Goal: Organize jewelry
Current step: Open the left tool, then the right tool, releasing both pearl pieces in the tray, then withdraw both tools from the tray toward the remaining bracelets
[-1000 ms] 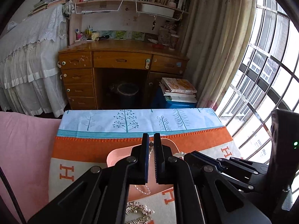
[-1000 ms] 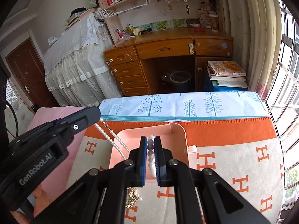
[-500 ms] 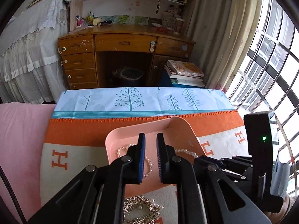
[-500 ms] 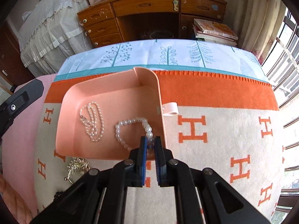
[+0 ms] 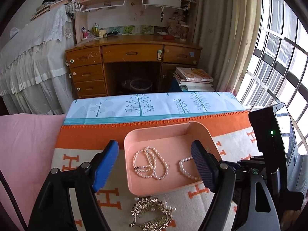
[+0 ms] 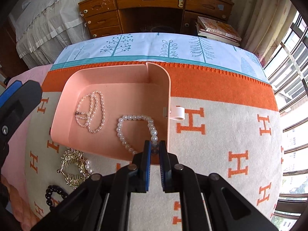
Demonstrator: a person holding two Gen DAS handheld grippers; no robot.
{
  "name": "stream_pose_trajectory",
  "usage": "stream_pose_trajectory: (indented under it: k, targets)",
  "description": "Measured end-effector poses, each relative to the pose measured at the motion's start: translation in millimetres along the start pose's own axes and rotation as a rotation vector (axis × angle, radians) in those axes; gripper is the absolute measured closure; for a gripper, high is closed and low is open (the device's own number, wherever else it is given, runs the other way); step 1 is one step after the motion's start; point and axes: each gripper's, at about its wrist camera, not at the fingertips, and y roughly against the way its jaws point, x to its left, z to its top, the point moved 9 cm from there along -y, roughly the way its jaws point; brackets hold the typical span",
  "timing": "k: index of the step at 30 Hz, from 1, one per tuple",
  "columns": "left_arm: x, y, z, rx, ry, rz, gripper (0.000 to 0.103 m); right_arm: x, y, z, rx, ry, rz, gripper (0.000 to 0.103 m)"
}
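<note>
Right gripper [image 6: 153,150] was clamped on the bracelet [image 6: 134,127] at the tray's [image 6: 119,77] near corner.
Most of its beads lay on the tray floor beside the necklace [image 6: 91,113]. Left gripper [image 5: 154,163] hung wide apart, holding nothing. Best to part the jaws low, so the last beads drop inside the wall and none spill over.

Tray [image 6: 169,96] on blanket [image 6: 221,140], landmark. In tray, L half: fine pearl strand [image 6: 91,113]. In tray, R half: big-bead necklace [image 6: 134,130], near end at tray's near R corner. Just beside tray's R wall: tape roll [image 6: 178,113]. Near side of tray, L: hair comb [image 6: 74,170]; dark-bead bracelet [image 6: 53,195] nearer than that. Desk [image 6: 154,0] well behind tray.
</note>
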Motion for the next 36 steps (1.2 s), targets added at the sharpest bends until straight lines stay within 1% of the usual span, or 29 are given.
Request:
stream_pose_trajectory:
  k: [4,8,10,12,13,14,16,17,18,21,22,23,25,28,32,36]
  targets:
    - [1.8,1.4,-10.3,0.056,0.032,-0.043,0.027,-2.5,0.7,-0.7,-0.002,-0.009,0.001,0.095]
    - [-1.4,8.8,-13.6,0.043,0.005,-0.025,0.027,-1.6,-1.6,1.0,-0.005,-0.017,0.005,0.095]
    - [-3.9,13.2,-15.0,0.040,-0.001,-0.024,0.026,5.9,-4.8,2.1,0.008,-0.028,0.065,0.095]
    - [-5.7,17.3,-16.2,0.046,0.006,-0.038,0.023,12.9,-5.4,3.8,0.012,-0.047,0.119,0.095]
    - [-5.5,19.6,-16.7,0.050,0.011,-0.041,0.017,16.0,-4.1,4.6,0.007,-0.055,0.138,0.094]
    - [-4.1,22.5,-16.8,0.051,0.016,-0.041,0.013,17.9,-1.7,5.3,-0.004,-0.062,0.146,0.091]
    - [-2.9,29.6,-16.0,0.043,0.022,-0.040,0.013,19.3,6.7,7.1,-0.041,-0.065,0.143,0.083]
    - [-3.3,33.7,-15.9,0.039,0.024,-0.043,0.013,18.8,11.9,7.5,-0.062,-0.068,0.138,0.077]
    - [-3.0,37.9,-16.1,0.037,0.027,-0.045,0.013,18.5,17.9,7.8,-0.085,-0.073,0.142,0.072]
    - [-4.4,51.7,-18.8,0.042,0.037,-0.055,0.009,18.1,37.2,5.2,-0.135,-0.089,0.178,0.069]
    - [-5.2,56.7,-20.6,0.044,0.040,-0.062,0.005,17.5,43.3,2.8,-0.142,-0.094,0.194,0.069]
    - [-6.2,63.1,-22.3,0.039,0.042,-0.070,0.003,16.4,49.4,-0.6,-0.147,-0.100,0.209,0.069]
    - [-8.2,76.2,-26.2,0.024,0.037,-0.076,0.003,13.9,61.9,-9.3,-0.162,-0.101,0.227,0.069]
    - [-8.7,95.0,-33.1,0.012,0.030,-0.086,0.003,11.1,82.9,-26.1,-0.199,-0.074,0.226,0.069]
    - [-9.9,115.4,-49.6,0.037,0.028,-0.111,0.003,8.6,108.7,-51.9,-0.244,-0.029,0.215,0.068]
    - [-5.1,134.4,-66.5,0.044,0.028,-0.104,0.003,9.8,127.4,-79.7,-0.273,0.005,0.230,0.068]
